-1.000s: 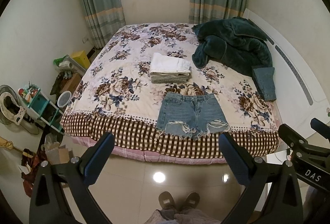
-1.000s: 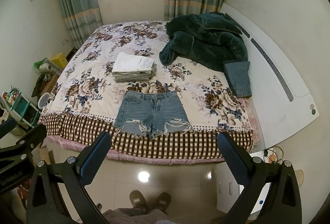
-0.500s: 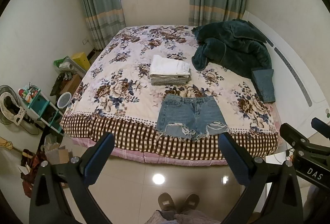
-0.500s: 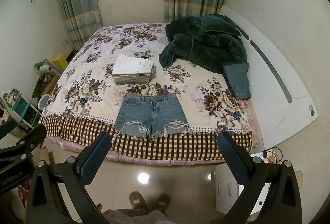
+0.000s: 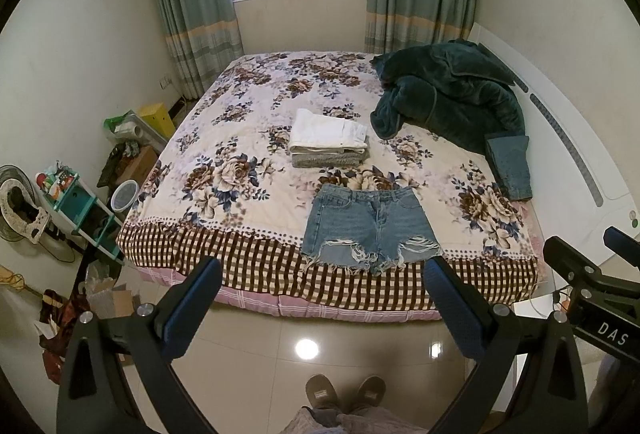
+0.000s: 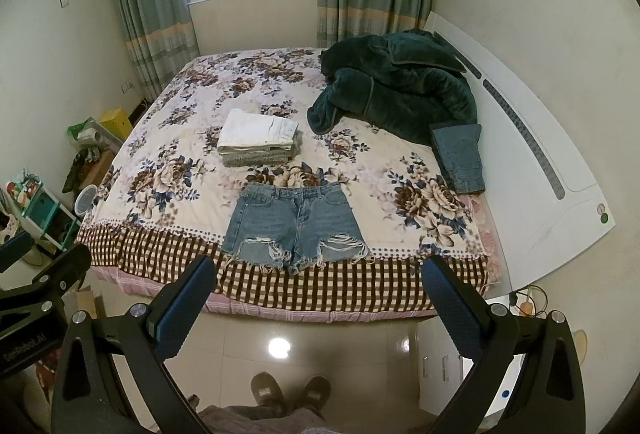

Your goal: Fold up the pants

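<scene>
We found both the left tongs (image 5: 322,284) and the right tongs (image 6: 318,282) spread apart and empty, with the denim shorts (image 5: 369,227) flat on the bed (image 5: 240,170) ahead, waistband far, frayed hems nearest, about equally near both.

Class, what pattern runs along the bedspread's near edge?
A brown-and-cream check band on the bedspread, clearest in the right wrist view.
</scene>
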Tool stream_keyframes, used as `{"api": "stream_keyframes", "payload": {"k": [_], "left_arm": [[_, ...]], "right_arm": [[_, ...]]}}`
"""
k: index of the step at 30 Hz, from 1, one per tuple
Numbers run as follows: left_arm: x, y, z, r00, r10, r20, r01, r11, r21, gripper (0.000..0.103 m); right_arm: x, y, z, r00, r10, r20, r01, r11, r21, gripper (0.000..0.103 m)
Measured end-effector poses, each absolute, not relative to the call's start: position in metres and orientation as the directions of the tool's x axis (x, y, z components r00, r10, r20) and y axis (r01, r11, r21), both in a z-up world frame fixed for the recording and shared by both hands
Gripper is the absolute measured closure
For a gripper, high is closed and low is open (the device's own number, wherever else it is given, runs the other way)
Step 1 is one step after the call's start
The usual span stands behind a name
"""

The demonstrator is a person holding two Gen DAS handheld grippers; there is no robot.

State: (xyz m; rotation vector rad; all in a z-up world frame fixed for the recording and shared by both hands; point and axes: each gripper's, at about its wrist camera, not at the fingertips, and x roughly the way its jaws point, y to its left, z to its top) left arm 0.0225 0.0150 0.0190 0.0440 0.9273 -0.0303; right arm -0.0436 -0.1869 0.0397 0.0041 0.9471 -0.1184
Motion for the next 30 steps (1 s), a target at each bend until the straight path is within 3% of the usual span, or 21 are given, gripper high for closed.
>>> {"api": "stream_keyframes", "payload": {"k": [20,30], "left_arm": [[0.032,0.002,0.021,0.598,-0.008,-0.802,0.048,0.999,0.025,0.0],[0.071,0.018,-0.02,0.622,0.025,-0.783,0.038,0.997,0.062,0.0]], "right_arm": [[-0.041,-0.192,0.045,0.56,-0.089,-0.824,0.117,0.993,-0.028,0.0],[-0.002,-0.189,-0.001,0.506,-0.131,-0.852,0.191,0.981,-0.038,0.0]]}}
